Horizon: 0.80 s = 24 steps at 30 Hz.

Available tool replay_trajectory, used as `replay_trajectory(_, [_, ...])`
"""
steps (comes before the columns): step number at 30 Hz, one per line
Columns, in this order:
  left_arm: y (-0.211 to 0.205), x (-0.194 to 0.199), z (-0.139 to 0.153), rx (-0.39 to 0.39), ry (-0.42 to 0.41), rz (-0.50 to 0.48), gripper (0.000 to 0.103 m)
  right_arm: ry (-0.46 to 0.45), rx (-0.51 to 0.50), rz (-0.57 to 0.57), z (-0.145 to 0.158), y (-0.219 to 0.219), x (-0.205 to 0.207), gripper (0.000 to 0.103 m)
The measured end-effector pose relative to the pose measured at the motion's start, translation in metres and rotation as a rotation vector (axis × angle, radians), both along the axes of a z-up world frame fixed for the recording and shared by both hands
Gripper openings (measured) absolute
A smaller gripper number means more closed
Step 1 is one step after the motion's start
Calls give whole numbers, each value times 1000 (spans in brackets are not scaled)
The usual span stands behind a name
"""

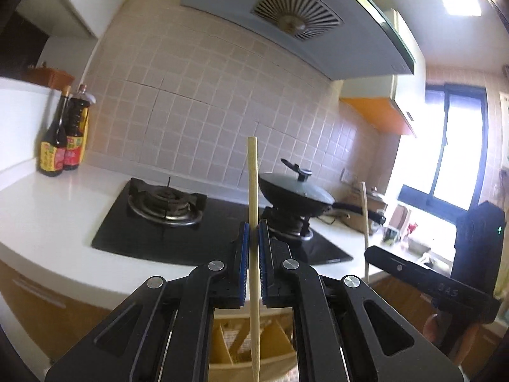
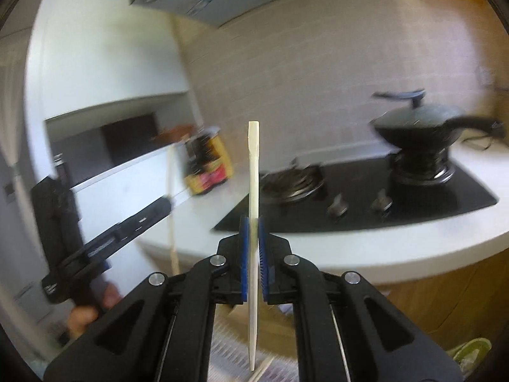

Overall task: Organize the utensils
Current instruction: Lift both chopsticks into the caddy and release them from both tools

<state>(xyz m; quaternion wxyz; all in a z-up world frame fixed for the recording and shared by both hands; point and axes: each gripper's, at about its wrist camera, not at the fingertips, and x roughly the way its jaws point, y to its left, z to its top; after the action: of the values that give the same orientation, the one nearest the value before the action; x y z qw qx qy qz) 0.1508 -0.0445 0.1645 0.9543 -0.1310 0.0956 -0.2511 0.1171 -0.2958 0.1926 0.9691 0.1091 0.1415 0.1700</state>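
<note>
My left gripper (image 1: 253, 227) is shut on a pale wooden chopstick (image 1: 253, 191) that stands upright between its blue pads. Below it a wooden divided utensil tray (image 1: 273, 340) shows between the gripper arms. My right gripper (image 2: 253, 224) is shut on a second pale chopstick (image 2: 254, 172), also upright. The right gripper (image 1: 423, 273) with its chopstick (image 1: 365, 216) shows at the right of the left wrist view. The left gripper (image 2: 105, 238) with its chopstick (image 2: 171, 197) shows at the left of the right wrist view. More chopstick tips (image 2: 262, 371) lie low in the blurred right wrist view.
A white counter (image 1: 63, 216) holds a black gas hob (image 1: 178, 222) with a lidded wok (image 1: 296, 194) on the right burner. Two sauce bottles (image 1: 63, 140) stand at the counter's back left. A range hood (image 1: 286, 16) hangs above. Wooden cabinet fronts (image 2: 445, 299) run below the counter.
</note>
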Motion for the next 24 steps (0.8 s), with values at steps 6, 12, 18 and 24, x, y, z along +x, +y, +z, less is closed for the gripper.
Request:
replay_trajectory(6, [3, 22, -14, -11, -32, 40, 4, -48, -57, -125, -18, 4, 23, 4])
replay_trajectory(12, [-7, 29, -34, 55, -70, 106, 4, -88, -118, -183, -38, 15, 26, 5])
replay_trajectory(18, [-14, 35, -56, 98, -69, 123, 4, -65, -146, -144, -57, 15, 34, 5])
replay_trajectory(24, [-6, 28, -61, 89, -57, 92, 6, -47, -138, -114, -64, 15, 20, 6])
